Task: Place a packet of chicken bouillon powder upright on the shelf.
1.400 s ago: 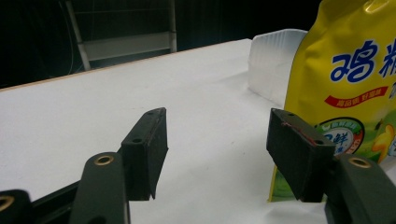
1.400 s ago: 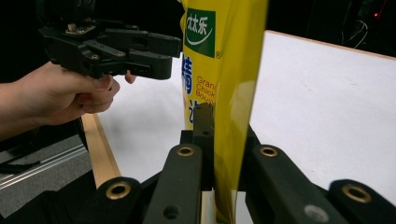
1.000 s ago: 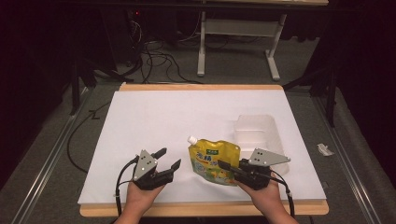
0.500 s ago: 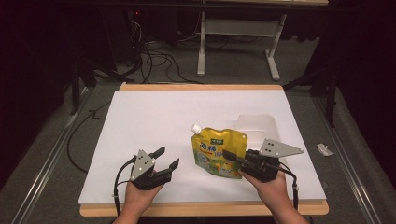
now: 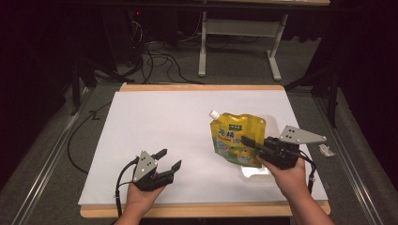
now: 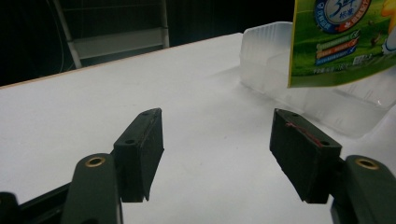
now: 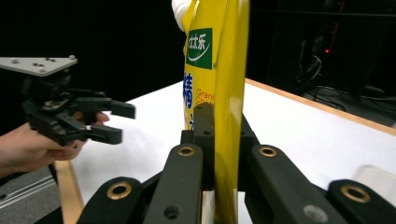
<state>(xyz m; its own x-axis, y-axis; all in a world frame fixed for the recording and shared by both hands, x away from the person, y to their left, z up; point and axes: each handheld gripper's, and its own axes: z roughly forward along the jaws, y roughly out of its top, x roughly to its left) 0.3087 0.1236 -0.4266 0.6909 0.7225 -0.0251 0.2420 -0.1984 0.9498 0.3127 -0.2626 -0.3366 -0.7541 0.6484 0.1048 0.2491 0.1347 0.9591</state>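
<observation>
Since the earlier frames, the pouch (image 5: 238, 138) is rising off the worktop (image 5: 155, 117) in the right gripper (image 5: 249, 142) and is swinging from lying flat to standing upright. Its long axis is now running near vertical, with the white spout (image 5: 214, 114) pointing up and toward the far left. The right gripper is clamping the pouch edge-on, its jaws closed narrow on the lower body, as the right gripper view is showing. The pouch is hanging above the right half of the worktop, over a clear tray (image 6: 327, 100). The left gripper (image 5: 170, 160) is resting at the near left, well apart from the pouch, jaws standing wide with nothing between them.
</observation>
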